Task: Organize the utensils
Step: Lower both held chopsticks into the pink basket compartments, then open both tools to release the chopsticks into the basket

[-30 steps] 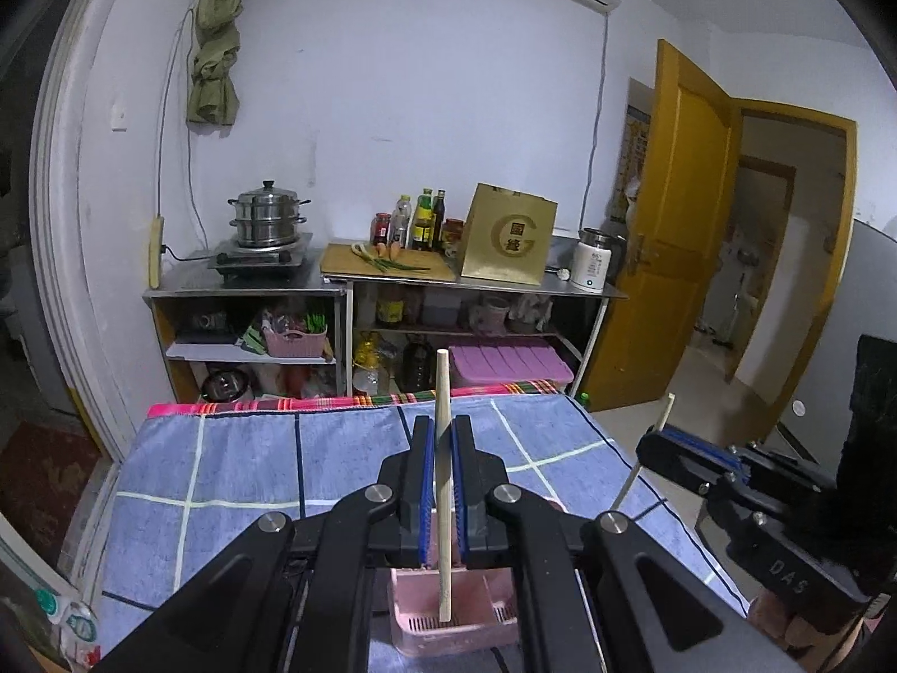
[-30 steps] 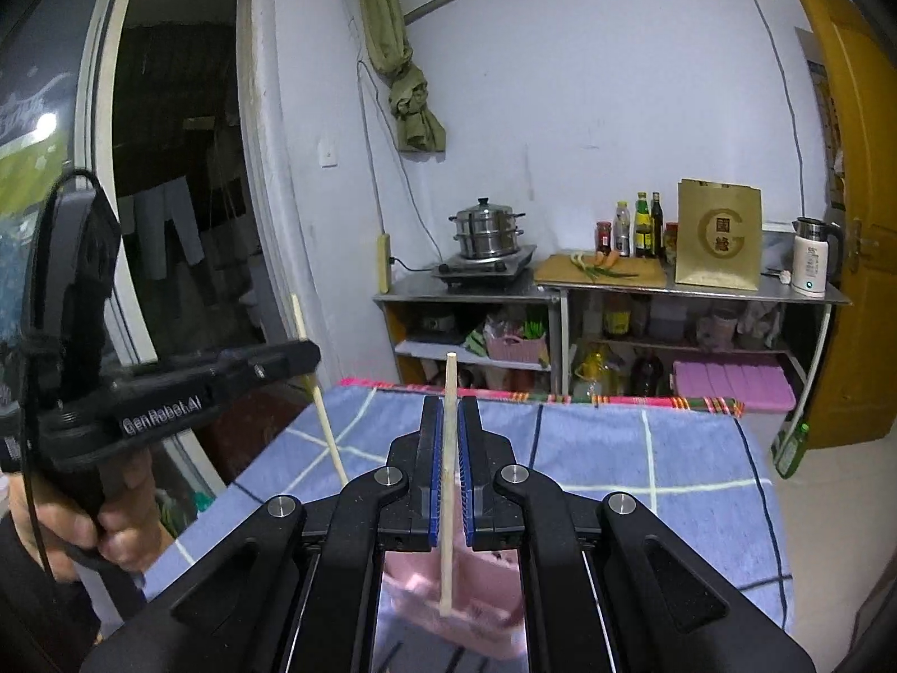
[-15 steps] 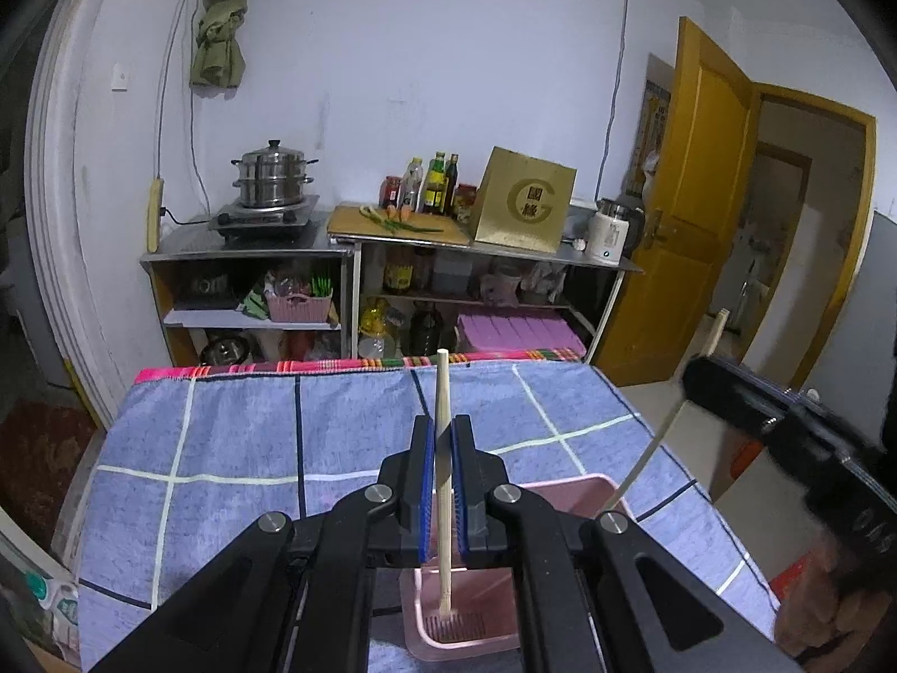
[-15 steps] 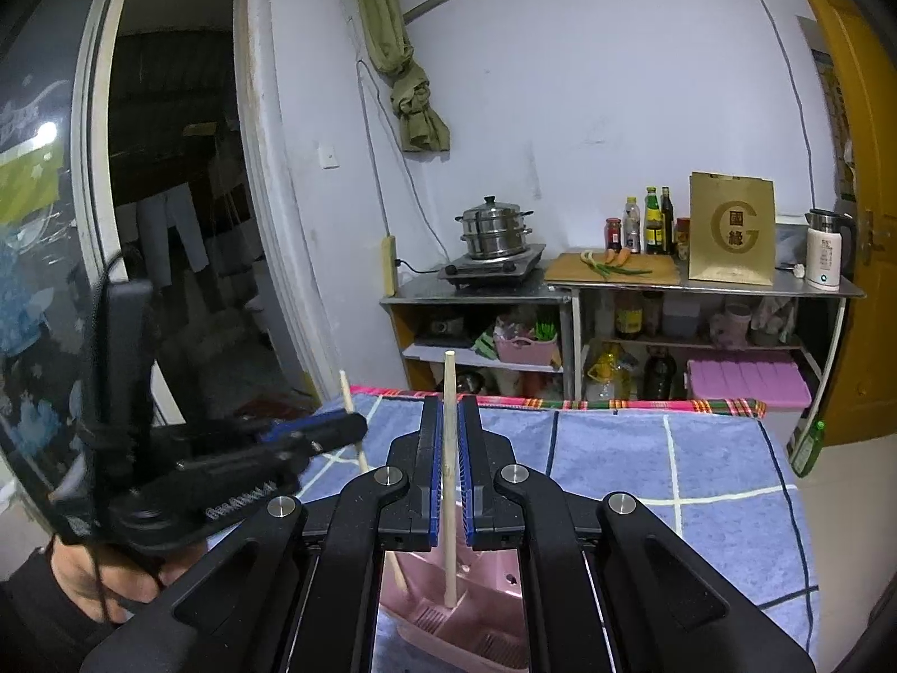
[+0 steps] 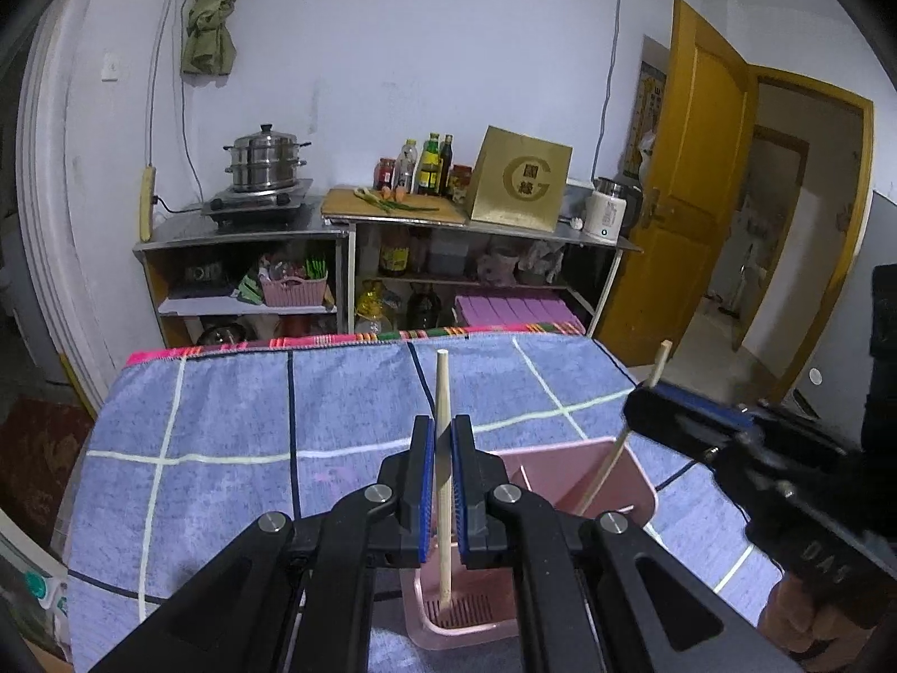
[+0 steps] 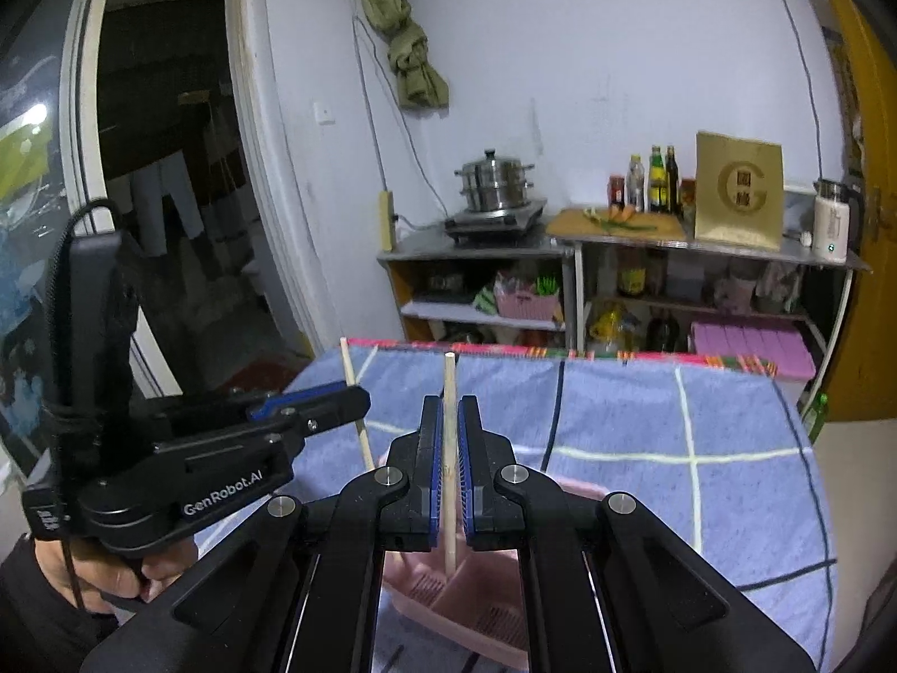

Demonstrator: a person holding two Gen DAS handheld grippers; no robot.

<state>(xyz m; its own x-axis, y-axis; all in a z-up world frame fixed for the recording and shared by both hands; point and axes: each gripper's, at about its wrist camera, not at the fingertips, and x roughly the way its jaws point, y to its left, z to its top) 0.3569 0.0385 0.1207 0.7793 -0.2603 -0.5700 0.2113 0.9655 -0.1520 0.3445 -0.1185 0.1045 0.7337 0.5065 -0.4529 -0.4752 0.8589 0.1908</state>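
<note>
A pink plastic utensil holder (image 5: pixel 628 474) (image 6: pixel 482 605) stands on the blue checked cloth (image 5: pixel 224 437) (image 6: pixel 673 420). My left gripper (image 5: pixel 442 437) is shut on a wooden chopstick (image 5: pixel 442 392), held upright with its lower end inside the holder's near compartment. My right gripper (image 6: pixel 449 420) is shut on a second wooden chopstick (image 6: pixel 448 387), upright too, its tip down in the holder. Each gripper shows in the other's view, the right gripper (image 5: pixel 644 404) at the holder's right, the left gripper (image 6: pixel 359 398) at its left. A hand (image 6: pixel 112 577) grips the left tool.
Behind the table stand metal shelves (image 5: pixel 347 235) with a steamer pot (image 5: pixel 266 157), bottles (image 5: pixel 426 165), a gold box (image 5: pixel 521 179) and a kettle (image 5: pixel 605 213). An open yellow door (image 5: pixel 695 179) is at the right. A dark doorway (image 6: pixel 168 196) lies at the left.
Both grippers have sunk with their chopsticks, and the chopstick tips now reach into the pink holder. The right gripper has come closer to the holder in the left wrist view.
</note>
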